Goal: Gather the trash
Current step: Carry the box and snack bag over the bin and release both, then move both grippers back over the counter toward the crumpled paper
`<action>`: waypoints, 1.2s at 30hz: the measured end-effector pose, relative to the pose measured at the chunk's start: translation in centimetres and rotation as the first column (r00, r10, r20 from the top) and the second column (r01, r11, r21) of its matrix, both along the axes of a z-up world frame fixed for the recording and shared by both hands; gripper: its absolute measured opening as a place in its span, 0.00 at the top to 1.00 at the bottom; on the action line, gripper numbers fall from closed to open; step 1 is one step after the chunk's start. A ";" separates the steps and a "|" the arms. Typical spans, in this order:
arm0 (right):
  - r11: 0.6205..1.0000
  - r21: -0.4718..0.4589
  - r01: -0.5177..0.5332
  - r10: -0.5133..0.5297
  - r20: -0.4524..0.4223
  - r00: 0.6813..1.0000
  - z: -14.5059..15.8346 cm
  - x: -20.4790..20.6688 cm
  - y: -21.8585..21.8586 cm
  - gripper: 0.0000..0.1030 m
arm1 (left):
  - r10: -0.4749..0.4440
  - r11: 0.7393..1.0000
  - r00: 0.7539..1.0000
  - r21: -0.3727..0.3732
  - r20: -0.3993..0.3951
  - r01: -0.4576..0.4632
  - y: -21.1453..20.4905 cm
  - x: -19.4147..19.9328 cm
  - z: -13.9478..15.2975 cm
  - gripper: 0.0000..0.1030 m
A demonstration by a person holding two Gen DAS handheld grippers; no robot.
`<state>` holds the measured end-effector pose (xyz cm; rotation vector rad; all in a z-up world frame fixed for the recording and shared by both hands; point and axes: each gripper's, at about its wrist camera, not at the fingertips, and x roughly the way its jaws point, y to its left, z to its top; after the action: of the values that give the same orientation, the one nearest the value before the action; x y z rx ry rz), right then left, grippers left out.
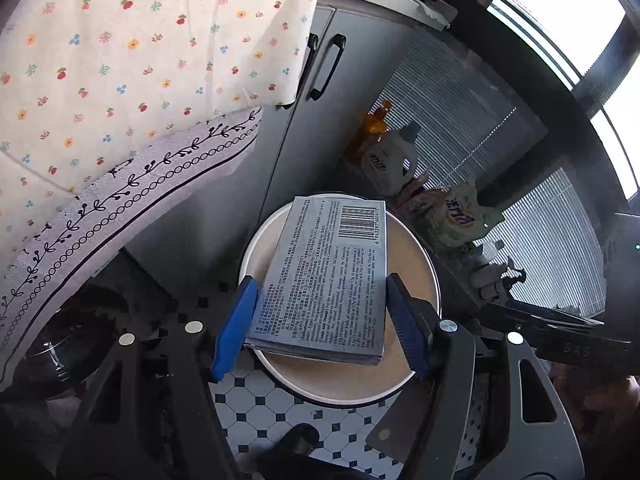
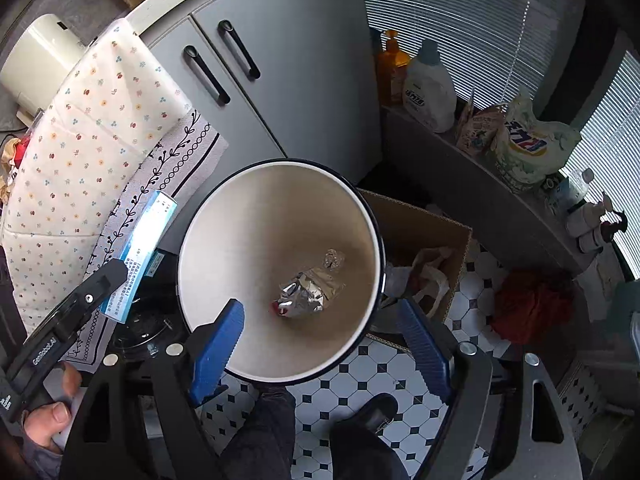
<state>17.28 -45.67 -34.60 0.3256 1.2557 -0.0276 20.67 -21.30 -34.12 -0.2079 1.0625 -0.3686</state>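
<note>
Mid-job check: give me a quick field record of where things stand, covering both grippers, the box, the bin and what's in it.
left gripper: shut on medicine box, held above the bin
right gripper: open, holding nothing, over the bin's near rim
bin: round, white inside, dark rim, on tiled floor
bin contents: crumpled foil wrapper at the bottom
beside bin: cardboard box with bags inside
box status: not yet released

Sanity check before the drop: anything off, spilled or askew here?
Nothing spilled or damaged. The left gripper holds the medicine box over the trash bin, box tilted, not yet dropped. Crumpled foil lies at the bin's bottom. The right gripper is open and empty.
</note>
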 end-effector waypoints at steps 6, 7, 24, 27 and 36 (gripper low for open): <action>0.994 0.018 0.104 -0.105 0.013 0.994 1.2 -3.5 -3.1 0.22 | -0.090 0.995 0.995 0.041 -0.035 0.091 -3.1 1.2 -1.4 0.36; 0.993 0.017 0.120 -0.120 0.017 0.993 1.5 -4.0 -3.4 0.22 | -0.100 0.993 0.994 0.054 -0.043 0.103 -3.6 1.4 -1.8 0.36; 0.963 0.021 0.269 -0.270 0.109 0.957 7.2 -8.3 -4.9 0.08 | -0.151 0.989 0.985 -0.024 -0.084 0.149 -3.0 3.1 3.5 0.06; 0.963 0.038 0.268 -0.271 0.143 0.952 8.7 -7.1 -3.8 0.08 | -0.142 0.990 0.989 -0.034 -0.045 0.140 -0.6 3.0 6.5 0.06; 0.985 0.079 0.152 -0.168 0.266 0.949 15.4 -1.6 2.8 0.08 | -0.086 0.992 0.994 -0.088 0.069 0.092 7.1 4.4 14.5 0.06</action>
<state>15.65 -42.84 -19.25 0.4652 0.9558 -0.0830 25.05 -14.15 -19.60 -0.2285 0.9935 -0.5014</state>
